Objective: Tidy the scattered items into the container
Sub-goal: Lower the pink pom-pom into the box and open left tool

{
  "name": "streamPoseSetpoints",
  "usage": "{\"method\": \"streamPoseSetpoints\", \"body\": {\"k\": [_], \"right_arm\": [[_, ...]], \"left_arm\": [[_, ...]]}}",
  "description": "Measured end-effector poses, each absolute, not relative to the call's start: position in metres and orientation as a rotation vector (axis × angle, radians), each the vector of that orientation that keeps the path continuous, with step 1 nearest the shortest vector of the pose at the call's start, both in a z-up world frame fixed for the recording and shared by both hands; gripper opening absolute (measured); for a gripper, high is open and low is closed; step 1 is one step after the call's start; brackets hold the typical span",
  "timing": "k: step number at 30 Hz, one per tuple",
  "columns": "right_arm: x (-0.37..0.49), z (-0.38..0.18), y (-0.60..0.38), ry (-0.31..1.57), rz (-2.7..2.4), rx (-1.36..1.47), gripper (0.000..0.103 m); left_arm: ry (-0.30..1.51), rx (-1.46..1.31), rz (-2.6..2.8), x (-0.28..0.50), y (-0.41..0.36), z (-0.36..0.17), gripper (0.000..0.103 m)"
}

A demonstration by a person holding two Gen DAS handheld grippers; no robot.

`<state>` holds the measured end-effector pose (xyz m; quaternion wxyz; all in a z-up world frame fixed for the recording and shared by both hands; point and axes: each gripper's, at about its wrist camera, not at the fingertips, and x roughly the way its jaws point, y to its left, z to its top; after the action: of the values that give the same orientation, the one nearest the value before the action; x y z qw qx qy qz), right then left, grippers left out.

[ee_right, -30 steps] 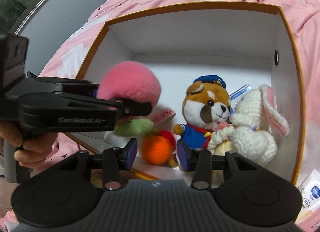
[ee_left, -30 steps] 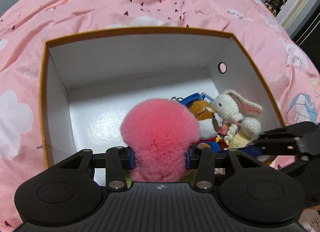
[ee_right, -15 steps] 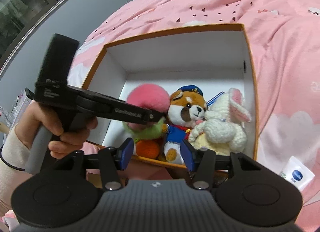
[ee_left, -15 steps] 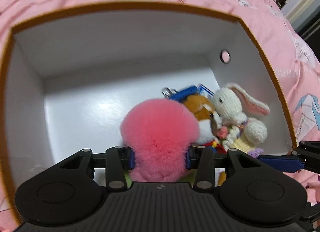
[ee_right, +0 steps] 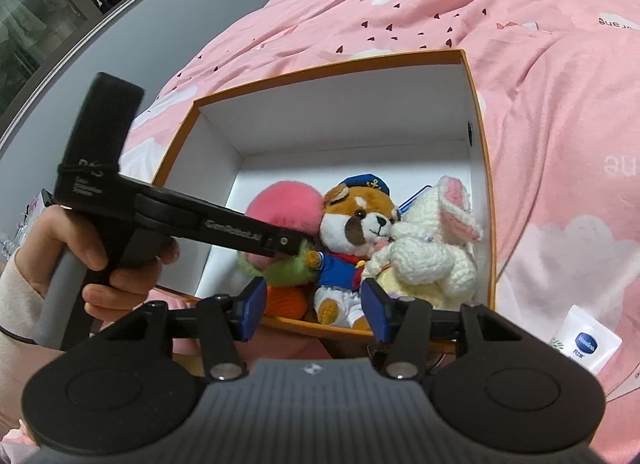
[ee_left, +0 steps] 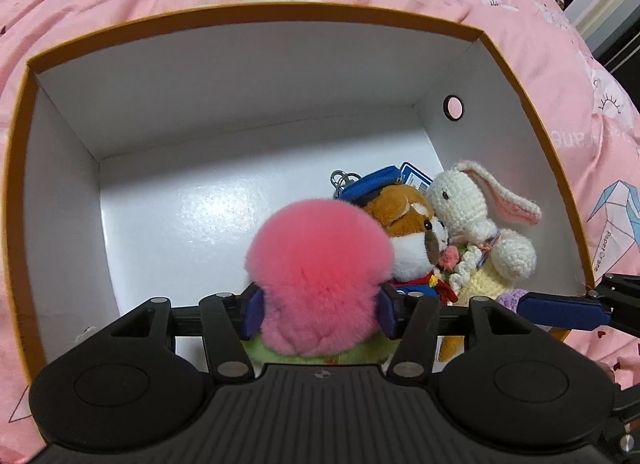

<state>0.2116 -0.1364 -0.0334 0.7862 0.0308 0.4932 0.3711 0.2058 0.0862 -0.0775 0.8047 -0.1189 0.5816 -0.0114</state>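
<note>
My left gripper (ee_left: 318,314) is shut on a fluffy pink plush ball (ee_left: 318,272) with a green base and holds it low inside the orange-rimmed white box (ee_left: 248,16). In the right wrist view the ball (ee_right: 284,200) sits beside a brown dog plush in a blue cap (ee_right: 356,224) and a white crocheted rabbit (ee_right: 432,248); both also show in the left wrist view, the dog (ee_left: 408,232) and the rabbit (ee_left: 476,220). An orange knitted toy (ee_right: 286,302) lies under the ball. My right gripper (ee_right: 314,310) is open and empty, outside the box's near rim.
The box (ee_right: 480,144) rests on a pink bedspread (ee_right: 540,44). A white Vaseline tube (ee_right: 586,344) lies on the bedspread right of the box. A grey wall (ee_right: 120,44) runs along the bed's left side. A blue-and-white packet (ee_left: 416,176) lies behind the dog.
The left gripper has carried the pink ball deeper into the box, against the dog plush. The right gripper has pulled back and up, out of the box.
</note>
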Motion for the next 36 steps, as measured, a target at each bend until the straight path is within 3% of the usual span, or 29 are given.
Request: {"method": "streamPoseSetpoints", "body": {"k": [5, 7, 10, 16, 24, 36], "right_arm": [[0.210, -0.033, -0.136, 1.058, 0.797, 0.061, 0.056], [0.210, -0.033, -0.136, 1.056, 0.795, 0.060, 0.056], [0.210, -0.034, -0.136, 1.056, 0.793, 0.062, 0.056], [0.208, -0.034, -0.137, 1.051, 0.792, 0.064, 0.056], [0.208, -0.034, -0.132, 1.047, 0.785, 0.051, 0.057], [0.198, -0.031, -0.128, 0.994, 0.756, 0.001, 0.074]], "left_arm": [[1.195, -0.213, -0.012, 0.200, 0.088, -0.066, 0.064], [1.165, -0.195, -0.016, 0.199, 0.088, -0.061, 0.047], [1.166, -0.198, -0.025, 0.204, 0.090, -0.065, 0.034], [1.202, -0.287, -0.074, 0.209, 0.091, -0.085, 0.028], [1.208, -0.278, -0.052, 0.206, 0.082, -0.088, 0.028], [1.102, -0.170, 0.023, 0.175, 0.069, -0.055, 0.034]]}}
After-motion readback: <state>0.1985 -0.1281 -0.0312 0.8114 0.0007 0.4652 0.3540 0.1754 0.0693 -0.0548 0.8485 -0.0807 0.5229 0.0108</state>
